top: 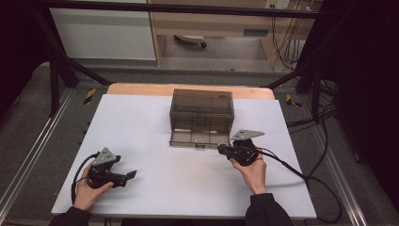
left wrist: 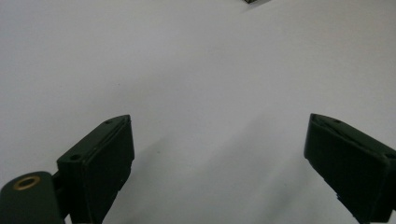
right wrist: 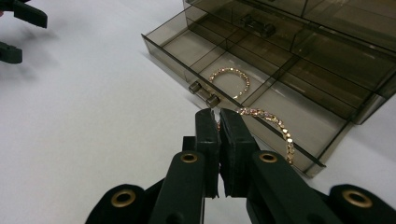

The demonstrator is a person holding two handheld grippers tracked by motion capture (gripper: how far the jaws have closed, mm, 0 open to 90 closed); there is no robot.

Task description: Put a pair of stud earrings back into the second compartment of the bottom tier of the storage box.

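Observation:
A smoky clear drawer box (top: 201, 109) stands at the middle back of the white table, its bottom drawer (right wrist: 187, 46) pulled out. One gold beaded bracelet (right wrist: 229, 80) lies in a middle compartment of that drawer. My right gripper (right wrist: 219, 114) is shut on a second gold beaded bracelet (right wrist: 271, 120), which arches out to the right of the jaws just above the drawer's front edge. In the high view the right gripper (top: 222, 149) sits at the drawer's right front corner. My left gripper (top: 131, 174) rests low at the front left, open and empty; its jaws stand wide over bare table.
The drawer's small handle (right wrist: 204, 93) sticks out toward my right gripper. Upper closed drawers of the box carry another handle (right wrist: 256, 24). A cable (top: 301, 174) trails from the right gripper across the table's right front. The white table surface (top: 155, 141) spreads between the hands.

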